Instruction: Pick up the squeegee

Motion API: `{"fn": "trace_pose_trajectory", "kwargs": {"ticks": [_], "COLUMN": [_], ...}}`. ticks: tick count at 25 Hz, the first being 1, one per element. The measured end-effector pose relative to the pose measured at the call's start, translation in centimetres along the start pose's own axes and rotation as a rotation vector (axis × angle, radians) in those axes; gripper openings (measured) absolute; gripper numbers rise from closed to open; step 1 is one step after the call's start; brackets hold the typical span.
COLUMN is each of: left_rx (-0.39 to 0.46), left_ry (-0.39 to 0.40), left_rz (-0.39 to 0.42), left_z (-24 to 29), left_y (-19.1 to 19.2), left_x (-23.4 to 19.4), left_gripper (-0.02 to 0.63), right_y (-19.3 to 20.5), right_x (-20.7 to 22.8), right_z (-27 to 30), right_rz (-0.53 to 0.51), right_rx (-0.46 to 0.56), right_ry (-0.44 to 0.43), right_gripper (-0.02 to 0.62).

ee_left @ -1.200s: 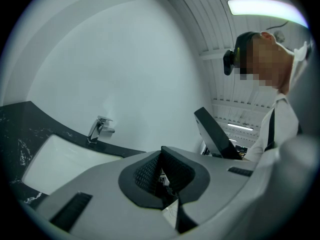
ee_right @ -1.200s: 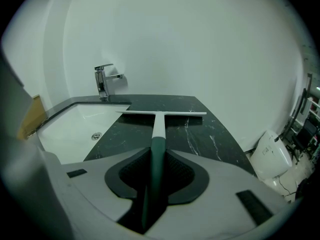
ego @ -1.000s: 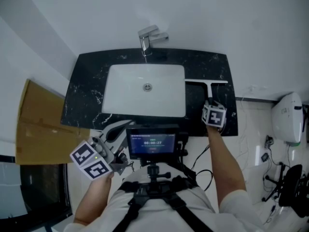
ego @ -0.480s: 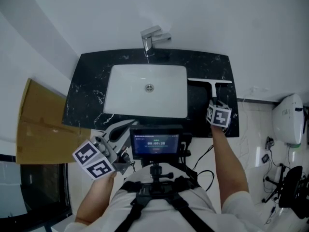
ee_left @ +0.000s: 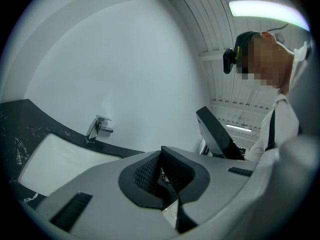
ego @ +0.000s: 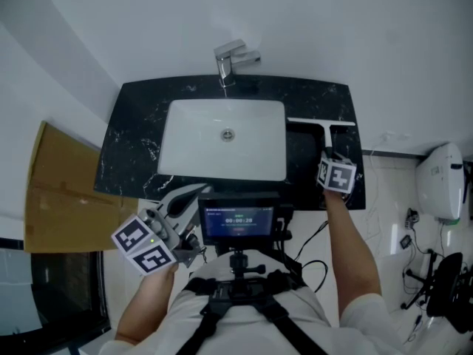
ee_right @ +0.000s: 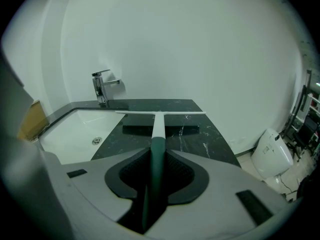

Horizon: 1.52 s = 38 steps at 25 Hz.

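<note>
From above, my right claw (ego: 329,156) sits just right of the sink (ego: 185,154), clamped on the handle of the squeegee (ego: 323,126). The white blade lies crosswise beside the sink's far right corner. I took it by the handle end so the blade hangs free ahead of me. My left claw (ego: 191,192) waits off the sink's near left edge, out of the way, since one claw is enough for this.

In the left claw's own view, its jaws are closed together on nothing and look across the sink toward the tap (ee_left: 98,128).

In the right claw's own view, the pads squeeze tight on the dark green handle. The blade seems raised off the counter (ee_right: 200,134) right of the sink, with a dark shadow beneath it, so I judge the lift to be under way.
</note>
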State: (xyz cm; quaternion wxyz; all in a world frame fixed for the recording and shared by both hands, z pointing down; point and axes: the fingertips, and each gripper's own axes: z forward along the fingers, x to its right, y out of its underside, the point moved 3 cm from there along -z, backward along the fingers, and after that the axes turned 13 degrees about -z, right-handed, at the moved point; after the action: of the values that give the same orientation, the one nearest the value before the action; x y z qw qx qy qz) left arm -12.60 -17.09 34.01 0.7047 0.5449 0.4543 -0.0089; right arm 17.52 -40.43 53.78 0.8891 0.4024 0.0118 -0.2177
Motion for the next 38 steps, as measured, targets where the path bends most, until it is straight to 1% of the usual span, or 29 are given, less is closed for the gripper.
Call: {"fn": "trace_pose_trajectory", "kwargs": {"ticks": [13, 24, 30, 38], "left_rx": [-0.005, -0.023, -0.030, -0.035], "left_ry": [0.018, 0.051, 0.068, 0.075], "left_rz": [-0.009, -0.007, -0.002, -0.009], "left_z": [0.2, 0.9, 1.1, 1.2], "left_y": [0.2, 0.5, 0.9, 1.0], "left_x": [-0.3, 0.0, 1.2, 1.2], "left_gripper": [-0.003, -0.003, -0.003, -0.003], "right_y": [-1.3, -3.0, -3.9, -4.4], "right_x": [0.4, 1.4, 2.0, 2.4], "right_z": [-1.5, -4.6, -7.0, -8.9], "right_rz": [0.016, 0.033, 0.034, 0.038], "right_rx": [0.000, 0.032, 0.056, 0.066], "right_ry": [0.002, 0.007, -0.002, -0.012], "right_gripper": [0.086, 0.086, 0.086, 0.086]}}
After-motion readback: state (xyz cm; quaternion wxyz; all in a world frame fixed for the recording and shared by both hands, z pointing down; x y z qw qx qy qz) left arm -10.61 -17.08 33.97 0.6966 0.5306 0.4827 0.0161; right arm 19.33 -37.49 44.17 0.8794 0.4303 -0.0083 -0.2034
